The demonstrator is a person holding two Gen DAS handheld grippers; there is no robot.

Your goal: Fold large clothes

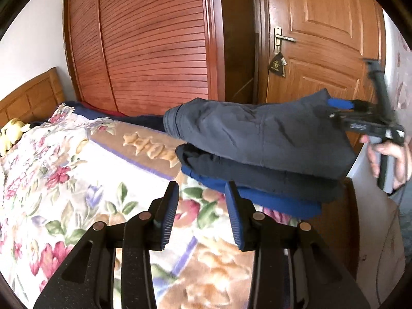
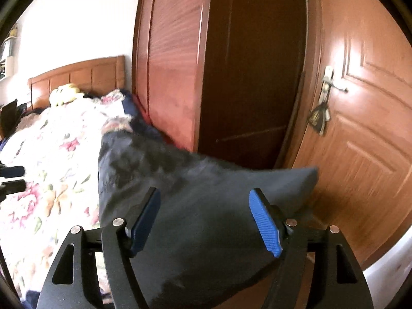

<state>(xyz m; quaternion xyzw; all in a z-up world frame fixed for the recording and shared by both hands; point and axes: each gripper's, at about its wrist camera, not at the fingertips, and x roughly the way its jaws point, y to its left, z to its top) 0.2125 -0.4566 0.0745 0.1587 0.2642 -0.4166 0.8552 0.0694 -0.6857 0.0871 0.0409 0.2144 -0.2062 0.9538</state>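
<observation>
- Folded dark grey garment [image 1: 260, 134] tops the stack at the floral bed's [image 1: 64, 180] foot.
- Left gripper [image 1: 202, 216] fingers narrow, empty; right gripper [image 2: 204, 221] wide, unclamped.
- I'd square edges, press flat.

Bed [image 1: 31, 97] with wooden headboard at 9 o'clock in left wrist view, covered by floral blanket [image 1: 64, 180]. Yellow plush toy [image 1: 11, 131] on it by the headboard. Stack of folded clothes [image 1: 257, 159] at the bed's 3 o'clock corner: grey garment [image 1: 257, 134] on top, dark one under it, blue one at the bottom, touching the blanket.
</observation>
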